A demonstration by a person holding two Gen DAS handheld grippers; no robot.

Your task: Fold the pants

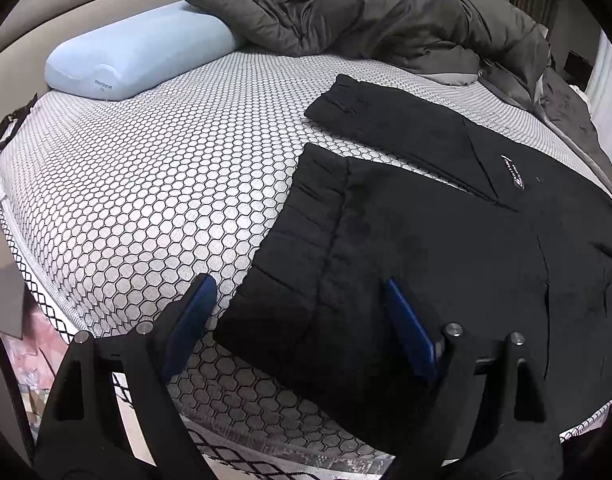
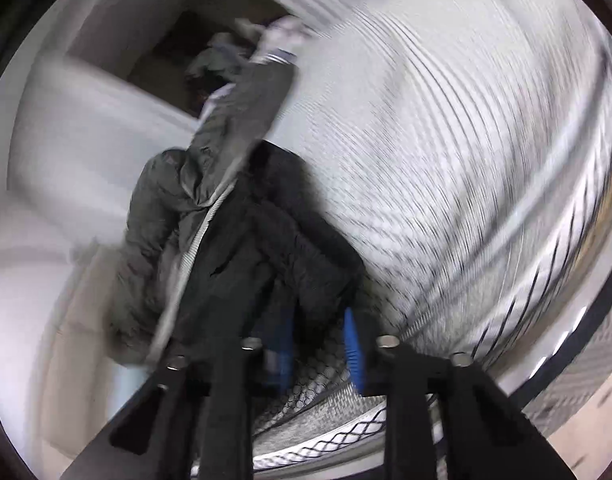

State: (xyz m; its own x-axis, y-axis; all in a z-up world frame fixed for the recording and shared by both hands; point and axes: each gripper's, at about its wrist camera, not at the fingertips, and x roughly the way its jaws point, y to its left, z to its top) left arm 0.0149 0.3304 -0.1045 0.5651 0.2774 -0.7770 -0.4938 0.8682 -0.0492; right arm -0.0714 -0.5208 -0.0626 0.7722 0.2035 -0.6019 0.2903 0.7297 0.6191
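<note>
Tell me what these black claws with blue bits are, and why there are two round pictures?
Those claws are grabbers. A person holds one in each hand, and each has a small camera looking along its two fingers, so each picture comes from one grabber. The round lens bends everything.

The left gripper is wide open and holds nothing. It hangs just over a leg end of the black pants, which lie spread on the honeycomb-patterned mattress. Further back lie a blue pillow and a rumpled grey duvet.

The right gripper is at the pants' other side. Its picture is blurry, so I cannot tell whether it is pinching the cloth.
</note>
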